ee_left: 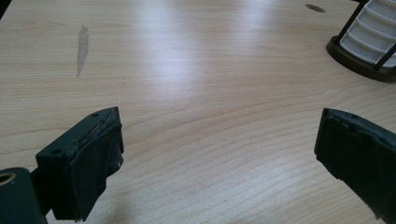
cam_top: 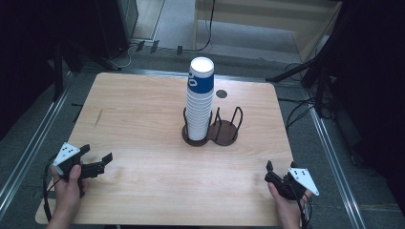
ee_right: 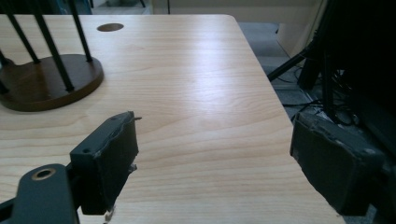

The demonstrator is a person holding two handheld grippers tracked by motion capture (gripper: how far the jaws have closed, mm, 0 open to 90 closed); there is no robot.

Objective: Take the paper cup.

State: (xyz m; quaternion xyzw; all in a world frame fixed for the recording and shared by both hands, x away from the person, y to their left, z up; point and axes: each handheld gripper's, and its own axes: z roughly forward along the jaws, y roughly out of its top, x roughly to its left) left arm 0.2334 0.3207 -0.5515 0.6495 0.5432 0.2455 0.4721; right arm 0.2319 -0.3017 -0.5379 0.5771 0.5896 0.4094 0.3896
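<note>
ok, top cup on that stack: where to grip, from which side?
Probably at the blue band of the top cup, just under its white rim, jaws level across it. The stack of cups stands upright in the holder's left ring, whose wire posts guard the base. The open left gripper looks nearer that side.

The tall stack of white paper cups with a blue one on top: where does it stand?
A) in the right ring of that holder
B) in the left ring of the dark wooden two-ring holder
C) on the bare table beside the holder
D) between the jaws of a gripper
B: the tall stack of white paper cups rises from the left ring of the dark wooden two-ring holder; the right ring holds nothing.
</note>
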